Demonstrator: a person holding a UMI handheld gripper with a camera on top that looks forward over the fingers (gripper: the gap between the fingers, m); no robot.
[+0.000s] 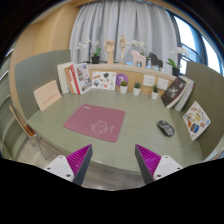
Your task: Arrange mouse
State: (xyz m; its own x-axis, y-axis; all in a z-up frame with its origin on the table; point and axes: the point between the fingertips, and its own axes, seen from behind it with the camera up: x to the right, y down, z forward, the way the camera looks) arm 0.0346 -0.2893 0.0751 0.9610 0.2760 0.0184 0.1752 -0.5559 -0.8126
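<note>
A small dark mouse (165, 128) lies on the grey-green table (140, 110), to the right, well beyond my fingers. A pink mouse mat (95, 122) with a white drawing lies on the table left of the mouse, ahead of my left finger. My gripper (113, 160) is open, its two magenta pads wide apart, and nothing is between them. It is held above the table's near edge, far short of both the mouse and the mat.
Books and cards stand along the table's far and left edges (75, 78). Small potted plants (122, 84) and pictures line the back. A picture book (196, 118) leans at the right, close to the mouse. Curtains and a window lie behind.
</note>
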